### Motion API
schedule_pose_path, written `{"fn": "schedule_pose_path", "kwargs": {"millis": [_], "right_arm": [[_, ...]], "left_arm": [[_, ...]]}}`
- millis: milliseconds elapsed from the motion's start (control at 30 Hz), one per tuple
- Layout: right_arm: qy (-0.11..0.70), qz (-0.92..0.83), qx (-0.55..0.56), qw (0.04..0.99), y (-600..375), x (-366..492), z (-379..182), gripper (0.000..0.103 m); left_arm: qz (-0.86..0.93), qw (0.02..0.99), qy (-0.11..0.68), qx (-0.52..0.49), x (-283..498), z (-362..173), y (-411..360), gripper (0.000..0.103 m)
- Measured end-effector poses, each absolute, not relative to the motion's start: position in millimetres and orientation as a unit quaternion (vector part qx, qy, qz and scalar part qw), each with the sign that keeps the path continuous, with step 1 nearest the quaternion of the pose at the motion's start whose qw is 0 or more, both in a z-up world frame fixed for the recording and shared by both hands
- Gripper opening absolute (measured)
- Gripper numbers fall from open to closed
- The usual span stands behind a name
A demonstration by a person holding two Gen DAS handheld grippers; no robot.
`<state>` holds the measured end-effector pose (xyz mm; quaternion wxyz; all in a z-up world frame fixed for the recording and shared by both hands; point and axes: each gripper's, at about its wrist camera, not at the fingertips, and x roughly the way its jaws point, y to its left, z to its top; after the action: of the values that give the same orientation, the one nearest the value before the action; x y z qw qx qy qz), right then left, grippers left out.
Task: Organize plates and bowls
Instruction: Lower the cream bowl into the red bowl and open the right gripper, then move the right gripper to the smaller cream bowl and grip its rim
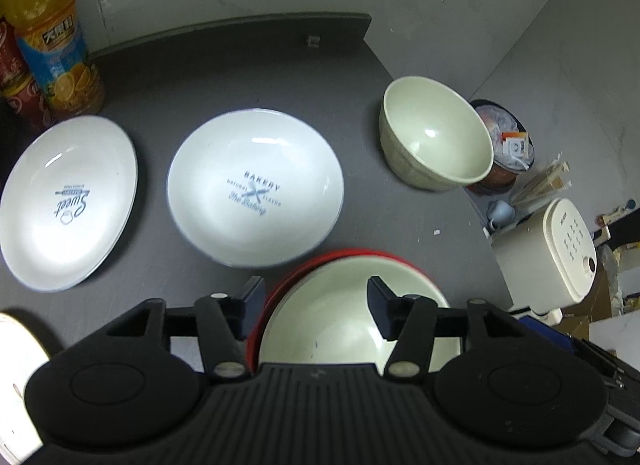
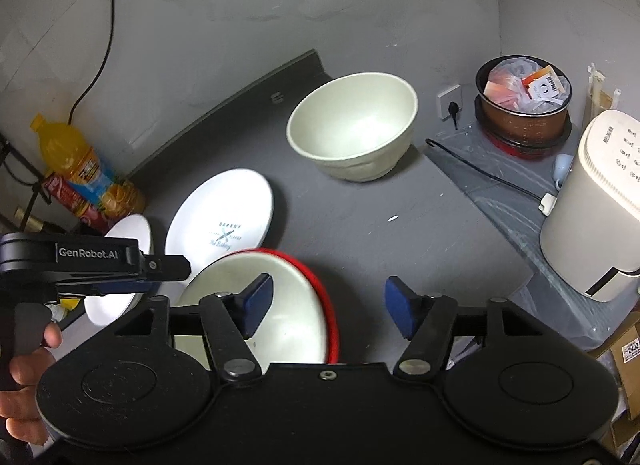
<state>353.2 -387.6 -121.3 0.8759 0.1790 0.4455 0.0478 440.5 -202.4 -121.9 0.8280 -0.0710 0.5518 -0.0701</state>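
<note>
On the grey tabletop (image 1: 360,77) lie a white "Sweet" plate (image 1: 66,201) at the left and a white "Bakery" plate (image 1: 256,185) in the middle. A cream bowl (image 1: 434,139) stands at the far right edge. A second cream bowl (image 1: 340,325) sits inside a red bowl (image 1: 348,255) right under my left gripper (image 1: 316,307), which is open with its jaws on either side of the near rim. My right gripper (image 2: 328,305) is open and empty above the red bowl's right rim (image 2: 320,285). The left gripper's body (image 2: 80,265) shows at the left in the right wrist view.
An orange juice bottle (image 1: 52,37) and a red can (image 1: 16,85) stand at the back left. Beyond the table's right edge are a pot with packets (image 2: 524,105), a cream appliance (image 2: 600,205) and a black cable (image 2: 480,173). A wall socket (image 2: 450,101) is behind.
</note>
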Motion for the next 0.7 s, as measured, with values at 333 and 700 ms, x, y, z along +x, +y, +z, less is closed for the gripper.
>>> {"fn": "schedule_pose_path", "kwargs": {"millis": [333, 700], "right_arm": [[0.435, 0.041, 0.179, 0.881, -406.1, 381.0, -123.4, 0.079], [0.433, 0.038, 0.180, 0.882, -424.0, 419.3, -134.1, 0.079]], "left_arm": [[-0.062, 0.832, 0.545, -0.081, 469.5, -123.4, -227.9, 0.064], [-0.051, 0.839, 0.535, -0.090, 509.4, -131.1, -256.9, 0.065]]}}
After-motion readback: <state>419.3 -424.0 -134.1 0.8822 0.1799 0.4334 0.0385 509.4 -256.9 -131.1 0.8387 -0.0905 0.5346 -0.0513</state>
